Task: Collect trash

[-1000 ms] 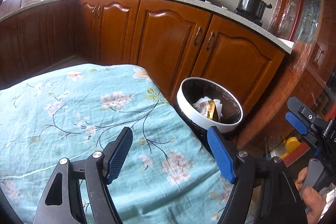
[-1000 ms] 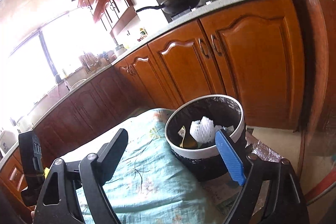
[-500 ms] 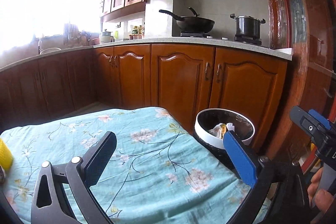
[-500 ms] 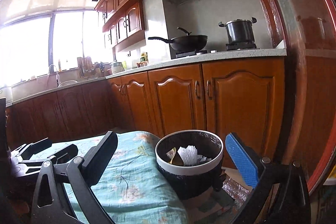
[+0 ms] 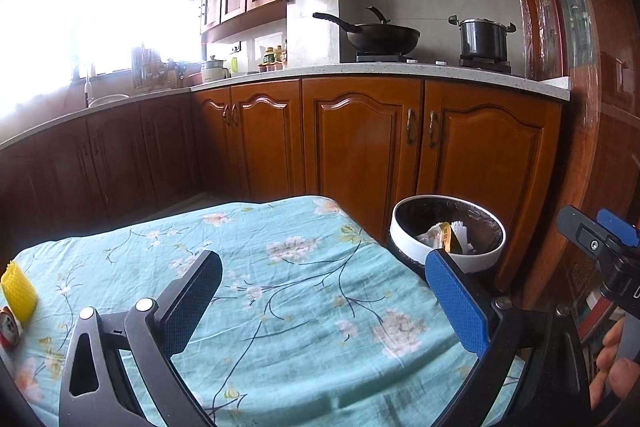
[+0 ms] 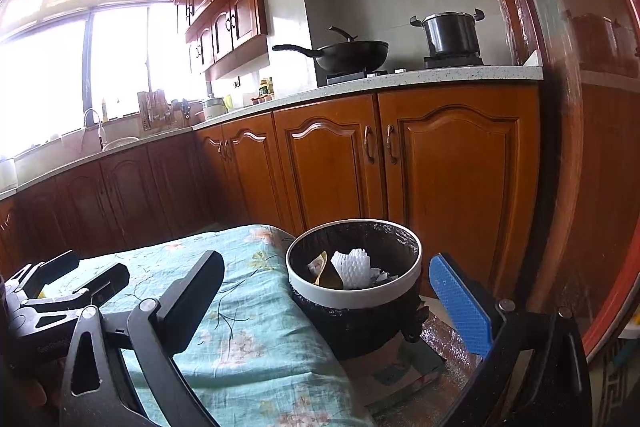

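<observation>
We see trash bin (image 6: 353, 293), white rim, black liner; inside: white foam net (image 6: 353, 267), yellow wrapper (image 5: 447, 240), crumpled paper; bin sits just beside right edge of table with floral cloth (image 5: 288, 291); yellow foam roll (image 5: 18, 291) and small can (image 5: 9, 325) lie at far left of cloth, well apart from left gripper (image 5: 324, 301); left gripper jaws just widened, spread fully, nothing between; right gripper (image 6: 326, 303) same, empty, bin seen between its fingers; both tilted slightly down.
</observation>
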`<state>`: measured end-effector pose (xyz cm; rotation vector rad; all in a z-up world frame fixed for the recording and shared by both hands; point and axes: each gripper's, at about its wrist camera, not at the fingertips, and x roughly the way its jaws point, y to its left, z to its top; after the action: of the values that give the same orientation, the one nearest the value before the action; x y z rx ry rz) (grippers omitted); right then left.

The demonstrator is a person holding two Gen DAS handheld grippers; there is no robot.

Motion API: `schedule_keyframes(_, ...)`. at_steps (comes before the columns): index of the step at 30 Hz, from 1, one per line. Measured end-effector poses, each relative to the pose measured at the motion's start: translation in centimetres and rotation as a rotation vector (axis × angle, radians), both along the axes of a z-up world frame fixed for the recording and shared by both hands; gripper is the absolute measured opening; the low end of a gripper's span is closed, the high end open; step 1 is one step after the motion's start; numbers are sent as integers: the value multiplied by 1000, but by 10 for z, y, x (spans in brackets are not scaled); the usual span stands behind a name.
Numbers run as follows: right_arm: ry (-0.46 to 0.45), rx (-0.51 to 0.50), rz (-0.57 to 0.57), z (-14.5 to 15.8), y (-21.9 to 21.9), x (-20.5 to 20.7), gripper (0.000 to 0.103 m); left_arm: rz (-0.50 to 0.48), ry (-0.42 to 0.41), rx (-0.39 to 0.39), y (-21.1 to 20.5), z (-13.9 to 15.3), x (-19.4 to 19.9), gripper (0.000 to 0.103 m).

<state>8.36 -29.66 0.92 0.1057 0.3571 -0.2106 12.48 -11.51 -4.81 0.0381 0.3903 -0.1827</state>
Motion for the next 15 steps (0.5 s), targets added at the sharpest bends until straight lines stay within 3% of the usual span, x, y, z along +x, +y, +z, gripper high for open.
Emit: schedule_keyframes(15, 2, 3, -3, 0, -1, 0, 103, -3, -27, 15, 0, -4, -2, 102)
